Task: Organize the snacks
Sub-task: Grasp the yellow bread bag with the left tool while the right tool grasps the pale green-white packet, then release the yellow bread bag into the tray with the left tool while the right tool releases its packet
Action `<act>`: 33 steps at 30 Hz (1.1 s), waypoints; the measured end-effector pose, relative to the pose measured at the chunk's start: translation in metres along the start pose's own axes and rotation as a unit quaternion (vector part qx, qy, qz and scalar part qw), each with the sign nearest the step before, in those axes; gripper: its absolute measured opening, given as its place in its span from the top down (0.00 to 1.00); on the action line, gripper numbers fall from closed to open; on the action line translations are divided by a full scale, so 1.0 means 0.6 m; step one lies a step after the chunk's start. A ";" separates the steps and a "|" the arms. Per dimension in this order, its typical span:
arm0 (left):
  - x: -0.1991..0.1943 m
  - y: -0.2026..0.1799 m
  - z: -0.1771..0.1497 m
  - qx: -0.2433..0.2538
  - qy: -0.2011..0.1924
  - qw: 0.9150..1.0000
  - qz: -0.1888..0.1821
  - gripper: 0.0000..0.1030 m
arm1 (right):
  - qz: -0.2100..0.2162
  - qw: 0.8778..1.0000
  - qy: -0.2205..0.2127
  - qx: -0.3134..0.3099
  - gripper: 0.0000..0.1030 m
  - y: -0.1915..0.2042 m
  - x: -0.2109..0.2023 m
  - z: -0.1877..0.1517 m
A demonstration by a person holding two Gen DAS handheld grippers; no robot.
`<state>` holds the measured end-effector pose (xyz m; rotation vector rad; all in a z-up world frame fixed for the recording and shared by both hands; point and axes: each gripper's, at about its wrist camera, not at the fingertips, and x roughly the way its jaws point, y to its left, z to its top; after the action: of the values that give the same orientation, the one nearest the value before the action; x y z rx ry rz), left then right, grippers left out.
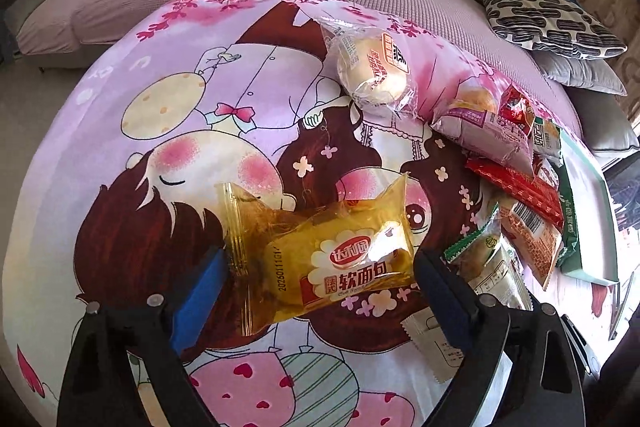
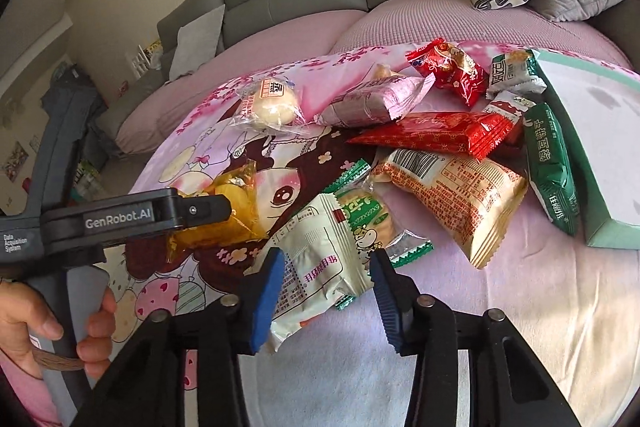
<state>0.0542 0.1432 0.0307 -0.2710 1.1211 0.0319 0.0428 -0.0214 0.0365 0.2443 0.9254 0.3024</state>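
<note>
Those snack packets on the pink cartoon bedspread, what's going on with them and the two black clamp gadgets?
A person is sorting snacks with a handheld gripper in each hand. The left gripper straddles a yellow see-through bread packet, its blue-padded fingers not visibly squeezing it. The right gripper is around a pale green-and-white biscuit packet. More packets lie heaped beside a mint-green box on the bedspread.
</note>
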 end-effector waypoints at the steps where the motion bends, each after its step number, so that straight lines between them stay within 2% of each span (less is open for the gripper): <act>1: 0.001 0.001 0.000 -0.003 0.000 1.000 -0.001 0.13 | 0.003 1.000 -0.001 0.002 0.65 0.000 -0.001 0.000; 2: 0.001 0.000 0.001 -0.004 0.000 1.000 0.000 0.16 | 0.007 1.000 -0.001 0.003 0.70 0.000 -0.002 0.001; 6: 0.002 -0.004 -0.001 -0.005 0.002 1.000 -0.011 0.27 | 0.011 1.000 -0.009 -0.001 0.80 0.003 -0.011 0.002; 8: 0.001 -0.006 -0.002 -0.007 -0.001 1.000 -0.009 0.29 | 0.016 1.000 -0.011 -0.004 0.85 0.004 -0.016 0.003; 14: -0.007 -0.005 -0.006 -0.021 -0.008 1.000 -0.009 0.31 | 0.028 1.000 -0.011 -0.008 0.88 0.005 -0.026 0.002; 20: -0.031 -0.008 -0.009 -0.037 -0.027 0.999 -0.004 0.31 | 0.038 0.999 -0.031 -0.017 0.90 0.005 -0.053 0.011; 29: -0.083 -0.052 0.008 -0.035 -0.064 0.997 -0.012 0.31 | 0.047 0.995 -0.087 -0.010 0.90 -0.022 -0.116 0.044; 33: -0.103 -0.085 0.019 -0.025 -0.079 0.996 -0.017 0.31 | 0.034 0.992 -0.118 0.005 0.90 -0.053 -0.149 0.062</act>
<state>0.0456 0.1031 0.1008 -0.3271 0.9590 0.0502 0.0273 -0.0861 0.1140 0.3154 0.6862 0.3246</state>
